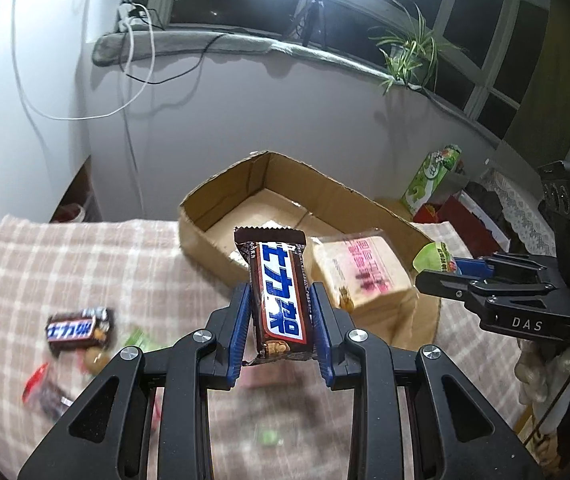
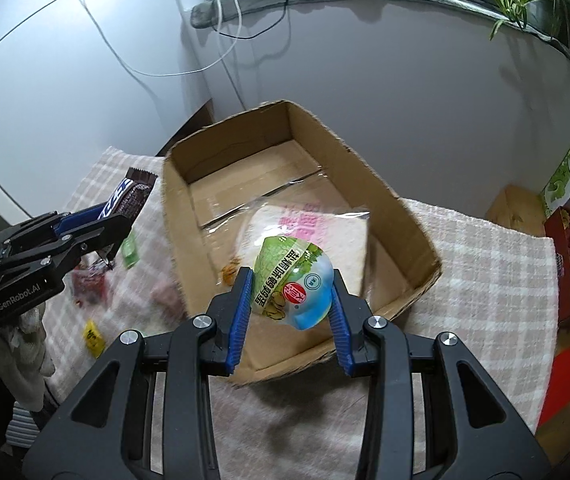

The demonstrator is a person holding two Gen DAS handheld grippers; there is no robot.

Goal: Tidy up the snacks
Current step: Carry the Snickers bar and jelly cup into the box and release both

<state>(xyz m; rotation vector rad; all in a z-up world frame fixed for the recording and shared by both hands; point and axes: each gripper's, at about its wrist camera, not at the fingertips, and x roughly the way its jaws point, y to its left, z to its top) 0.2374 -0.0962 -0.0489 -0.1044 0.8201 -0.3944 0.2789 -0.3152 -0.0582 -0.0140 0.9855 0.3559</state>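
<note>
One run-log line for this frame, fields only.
left gripper: shut on chocolate bar | right gripper: shut on green-and-blue pouch | cardboard box: holds wrapped bread

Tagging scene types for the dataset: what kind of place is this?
Probably a home room, not a lab: a table under a pink-and-white checked cloth, a windowsill with a potted spider plant, and household boxes and cartons piled at the side.

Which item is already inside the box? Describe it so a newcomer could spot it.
Start at the open cardboard box standing on the checked tablecloth. Lying on its floor near the front wall is a flat, pale sandwich-like pack in clear wrap with pink lettering. It is the only snack in the box; the others are loose on the cloth or gripped.
</note>
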